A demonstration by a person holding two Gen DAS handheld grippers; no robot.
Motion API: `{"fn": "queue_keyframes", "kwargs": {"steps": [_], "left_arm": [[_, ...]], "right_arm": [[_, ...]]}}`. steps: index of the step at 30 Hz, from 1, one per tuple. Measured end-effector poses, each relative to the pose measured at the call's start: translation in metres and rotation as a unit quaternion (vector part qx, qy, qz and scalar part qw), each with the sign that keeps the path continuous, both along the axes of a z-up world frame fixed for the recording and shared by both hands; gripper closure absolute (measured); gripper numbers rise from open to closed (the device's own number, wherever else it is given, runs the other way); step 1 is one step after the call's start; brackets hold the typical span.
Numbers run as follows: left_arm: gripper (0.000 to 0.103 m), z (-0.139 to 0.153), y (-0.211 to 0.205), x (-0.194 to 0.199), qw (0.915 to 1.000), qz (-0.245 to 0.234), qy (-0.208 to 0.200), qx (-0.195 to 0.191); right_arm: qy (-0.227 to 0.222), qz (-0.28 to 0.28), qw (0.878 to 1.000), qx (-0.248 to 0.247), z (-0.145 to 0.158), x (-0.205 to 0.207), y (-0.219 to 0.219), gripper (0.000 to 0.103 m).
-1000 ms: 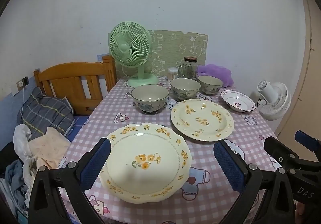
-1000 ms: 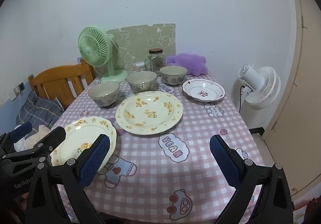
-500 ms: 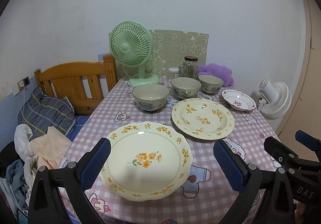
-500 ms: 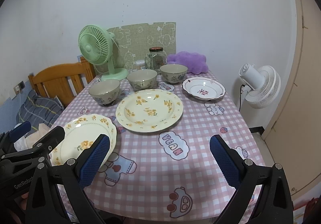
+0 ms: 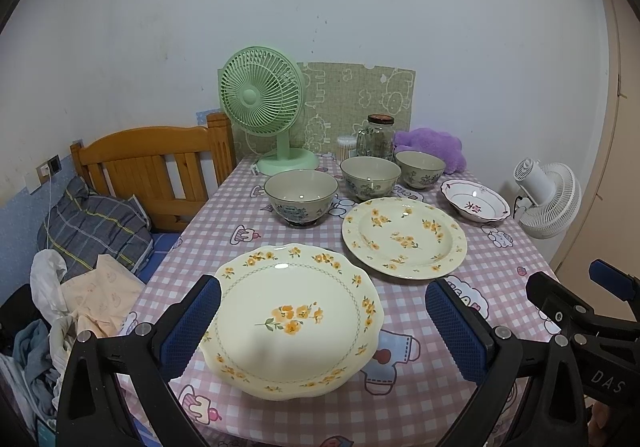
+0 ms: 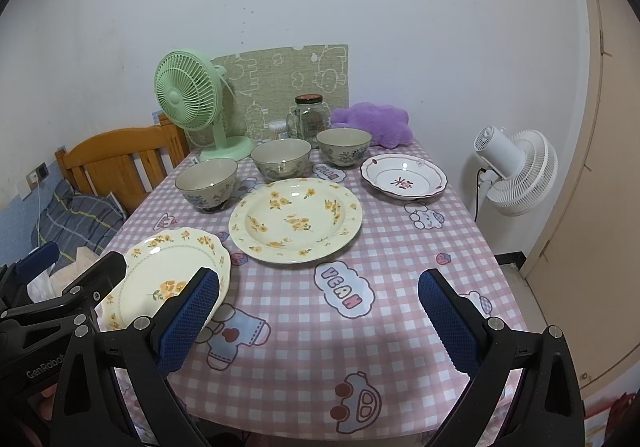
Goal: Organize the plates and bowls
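Change: view of both cameras has pulled slightly back and up over the last second; no dish has moved, so sorting looks not yet begun.
Left hand-held gripper [image 5: 322,325]: spread wide, empty, hovering over the scalloped plate [image 5: 294,317] at the near bench [image 6: 400,287] edge, touching nothing.
Right hand-held gripper [image 6: 320,321]: equally wide, empty, above bare cloth.
Middle: round plate [image 6: 295,225].
Far: three bowls [image 6: 206,184] in a row, red-patterned dish [image 6: 403,177] to their right.
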State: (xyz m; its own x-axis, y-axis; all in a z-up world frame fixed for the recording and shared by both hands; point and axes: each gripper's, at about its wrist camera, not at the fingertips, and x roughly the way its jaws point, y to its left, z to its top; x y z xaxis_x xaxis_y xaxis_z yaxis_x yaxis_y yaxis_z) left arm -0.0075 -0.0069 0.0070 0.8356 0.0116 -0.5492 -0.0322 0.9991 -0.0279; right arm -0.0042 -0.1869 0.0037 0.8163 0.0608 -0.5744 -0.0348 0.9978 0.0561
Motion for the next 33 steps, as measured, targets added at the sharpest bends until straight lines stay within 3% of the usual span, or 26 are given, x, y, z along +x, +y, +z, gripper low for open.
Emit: {"fn": "queue_keyframes", "kwargs": {"steps": [33], "left_arm": [[0.004, 0.0014, 0.0013, -0.0006, 1.0000, -0.007, 0.004, -0.002]], "right_arm": [[0.006, -0.002, 1.000, -0.002, -0.0013, -0.0014, -0.0020, 0.002]]}}
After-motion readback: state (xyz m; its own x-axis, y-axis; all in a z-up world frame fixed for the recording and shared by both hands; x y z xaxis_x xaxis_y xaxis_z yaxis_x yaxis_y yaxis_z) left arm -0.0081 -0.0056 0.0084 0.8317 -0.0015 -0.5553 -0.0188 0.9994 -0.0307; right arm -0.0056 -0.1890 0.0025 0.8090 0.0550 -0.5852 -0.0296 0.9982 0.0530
